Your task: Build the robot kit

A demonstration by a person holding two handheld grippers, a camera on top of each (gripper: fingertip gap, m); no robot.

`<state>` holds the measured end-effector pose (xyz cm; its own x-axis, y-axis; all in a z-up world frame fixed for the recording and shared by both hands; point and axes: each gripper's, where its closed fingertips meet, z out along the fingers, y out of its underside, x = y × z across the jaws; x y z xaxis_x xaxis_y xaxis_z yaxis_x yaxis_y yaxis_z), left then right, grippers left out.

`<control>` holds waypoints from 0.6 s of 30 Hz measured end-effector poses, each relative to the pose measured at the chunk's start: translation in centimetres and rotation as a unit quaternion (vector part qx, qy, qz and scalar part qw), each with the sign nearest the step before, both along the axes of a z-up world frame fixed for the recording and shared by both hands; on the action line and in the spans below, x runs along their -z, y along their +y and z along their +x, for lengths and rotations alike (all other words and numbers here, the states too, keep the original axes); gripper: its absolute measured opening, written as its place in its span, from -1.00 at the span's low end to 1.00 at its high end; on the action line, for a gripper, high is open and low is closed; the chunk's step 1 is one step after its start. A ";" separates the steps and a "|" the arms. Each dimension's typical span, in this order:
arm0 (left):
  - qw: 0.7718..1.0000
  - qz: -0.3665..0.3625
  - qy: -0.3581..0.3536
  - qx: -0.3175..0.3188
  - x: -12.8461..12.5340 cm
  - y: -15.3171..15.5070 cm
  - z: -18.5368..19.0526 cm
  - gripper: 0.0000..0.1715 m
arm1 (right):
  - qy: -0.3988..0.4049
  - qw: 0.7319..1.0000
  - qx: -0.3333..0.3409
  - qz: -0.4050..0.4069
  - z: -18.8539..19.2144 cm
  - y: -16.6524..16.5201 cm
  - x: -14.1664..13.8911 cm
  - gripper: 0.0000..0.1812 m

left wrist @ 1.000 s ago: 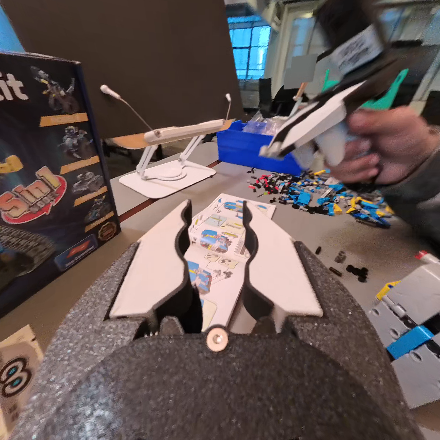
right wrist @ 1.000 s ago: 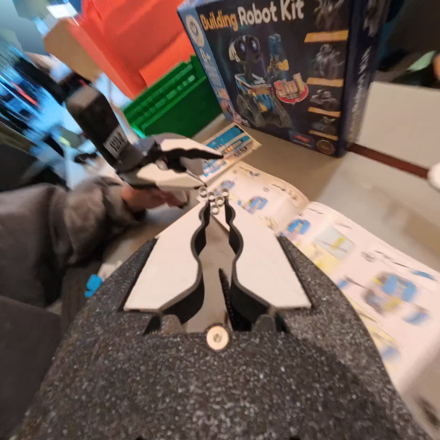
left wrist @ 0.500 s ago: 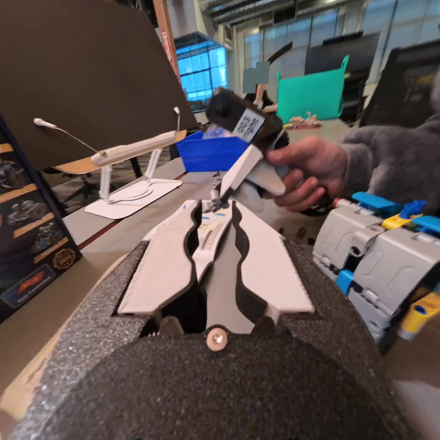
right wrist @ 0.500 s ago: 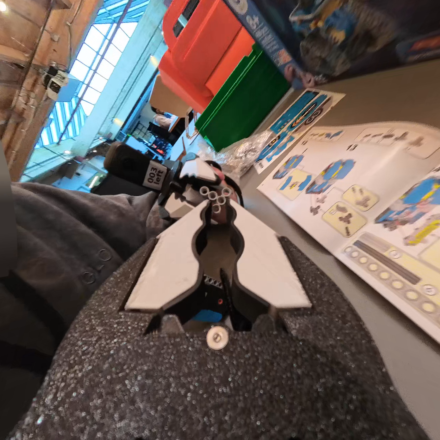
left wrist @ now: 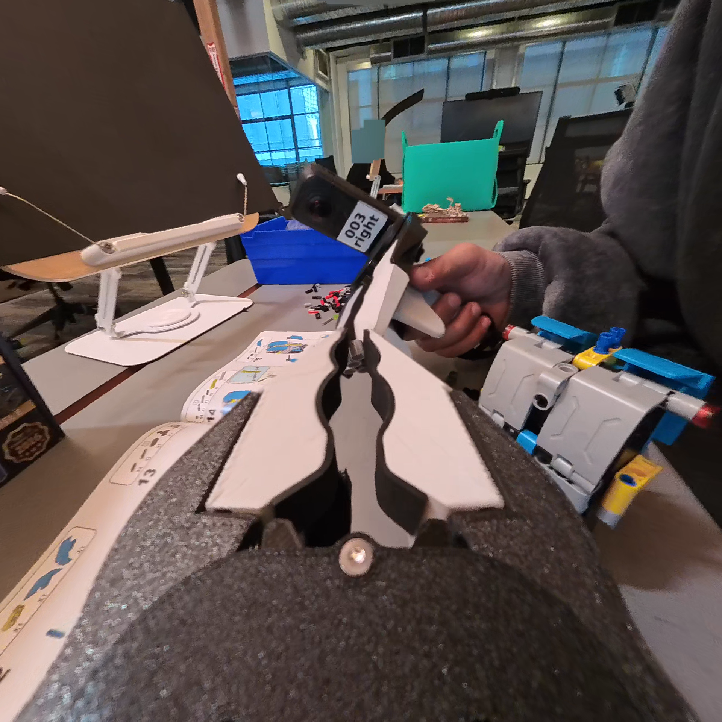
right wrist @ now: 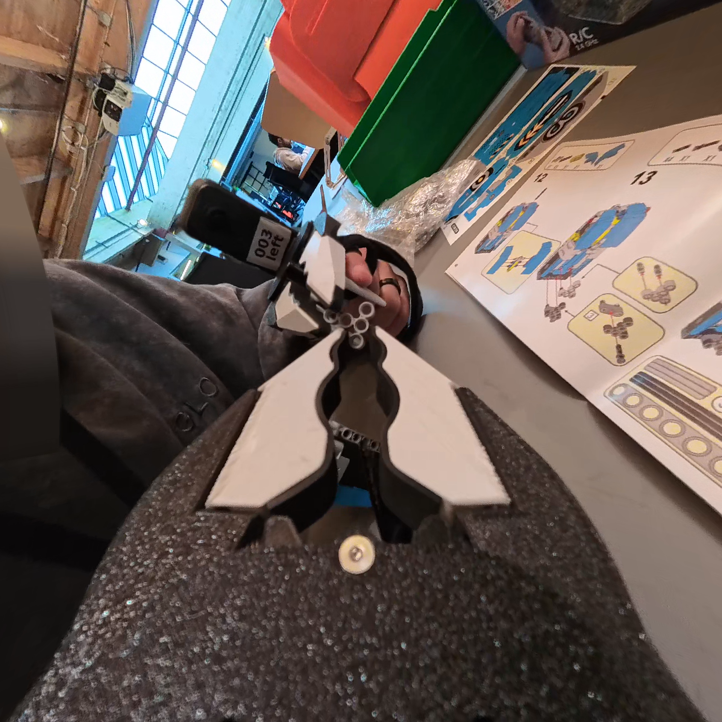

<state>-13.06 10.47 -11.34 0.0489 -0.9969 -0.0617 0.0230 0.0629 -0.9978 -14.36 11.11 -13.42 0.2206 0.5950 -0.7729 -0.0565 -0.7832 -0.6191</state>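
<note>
A small grey connector piece with round holes (right wrist: 353,320) is pinched at the tips of my right gripper (right wrist: 357,338), which is shut on it. In the left wrist view the same piece (left wrist: 355,351) sits between the narrow tips of my left gripper (left wrist: 354,338), which looks closed on its other end. The right gripper (left wrist: 347,324) comes down from the upper right, held by a hand (left wrist: 461,289). The left gripper (right wrist: 340,312) also shows in the right wrist view, tip to tip with the right one. Both hover above the instruction sheet (left wrist: 242,375).
A grey, blue and yellow brick model (left wrist: 586,410) stands at the right. Loose small pieces (left wrist: 328,302) lie before a blue bin (left wrist: 297,250). A white stand (left wrist: 164,324) and a kit box (left wrist: 19,422) are at the left. Green (right wrist: 422,101) and orange (right wrist: 332,50) bins stand beyond the sheet (right wrist: 586,273). Left and right tips are no more than a few centimetres apart.
The right gripper brought the grey piece over to the left gripper's tips. The left gripper's fingers have narrowed from open to closed around the piece.
</note>
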 end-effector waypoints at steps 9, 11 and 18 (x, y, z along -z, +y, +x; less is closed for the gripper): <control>0.984 -0.140 -0.054 0.092 -1.5 -0.6 -1.0 -0.93 | -0.072 0.983 -0.025 0.167 0.6 -0.7 -0.8 -0.56; 0.977 -0.166 -0.057 0.119 -1.6 -1.1 -1.0 -0.93 | -0.083 0.973 -0.029 0.213 0.2 -1.1 -1.1 -0.52; 0.962 -0.204 -0.055 0.171 -1.7 -2.4 -0.9 -0.93 | -0.089 0.957 -0.062 0.268 -1.1 -2.8 -1.3 -0.65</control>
